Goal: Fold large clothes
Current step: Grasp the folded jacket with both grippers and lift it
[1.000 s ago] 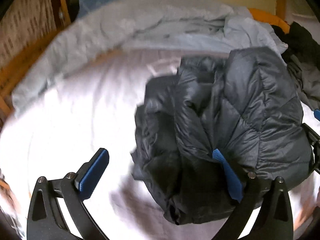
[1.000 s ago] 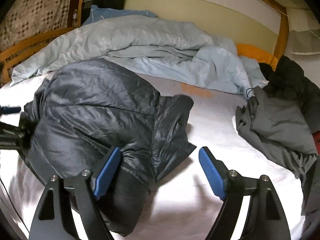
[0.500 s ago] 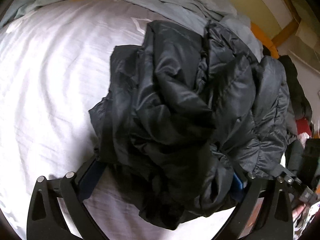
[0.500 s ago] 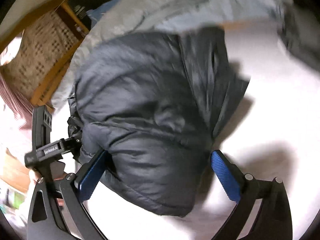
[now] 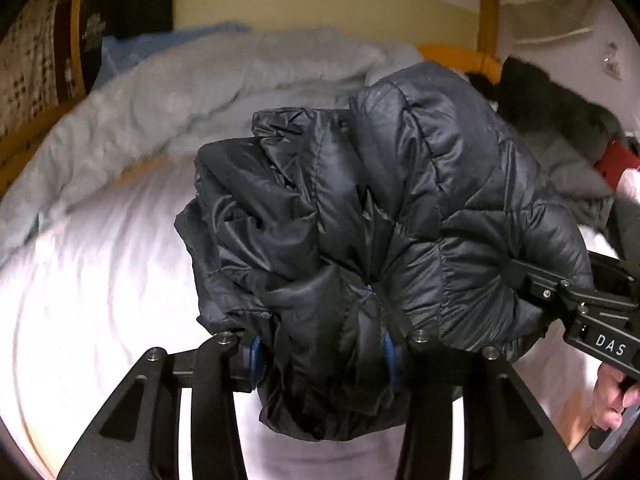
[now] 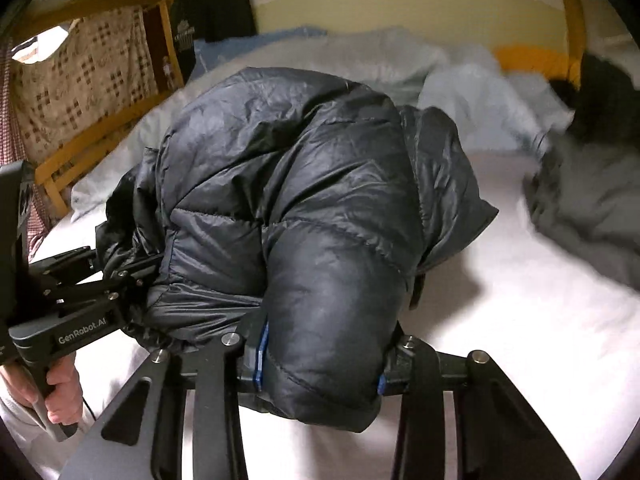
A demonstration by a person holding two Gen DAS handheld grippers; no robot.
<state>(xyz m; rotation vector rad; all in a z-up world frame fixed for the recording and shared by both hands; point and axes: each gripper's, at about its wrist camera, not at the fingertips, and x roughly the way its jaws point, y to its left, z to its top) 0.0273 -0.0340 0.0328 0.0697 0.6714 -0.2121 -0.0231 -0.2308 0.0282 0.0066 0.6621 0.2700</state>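
Left wrist view: my left gripper [image 5: 320, 354] is clamped on the bundled dark puffer jacket [image 5: 400, 216], held above the white sheet [image 5: 100, 280]

Right wrist view: my right gripper [image 6: 320, 364] pinches another thick roll of it; folded compact, I judge only setting down remains

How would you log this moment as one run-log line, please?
left gripper: shut on black puffer jacket | right gripper: shut on jacket | jacket: bunched, held over white sheet | fold: not yet done
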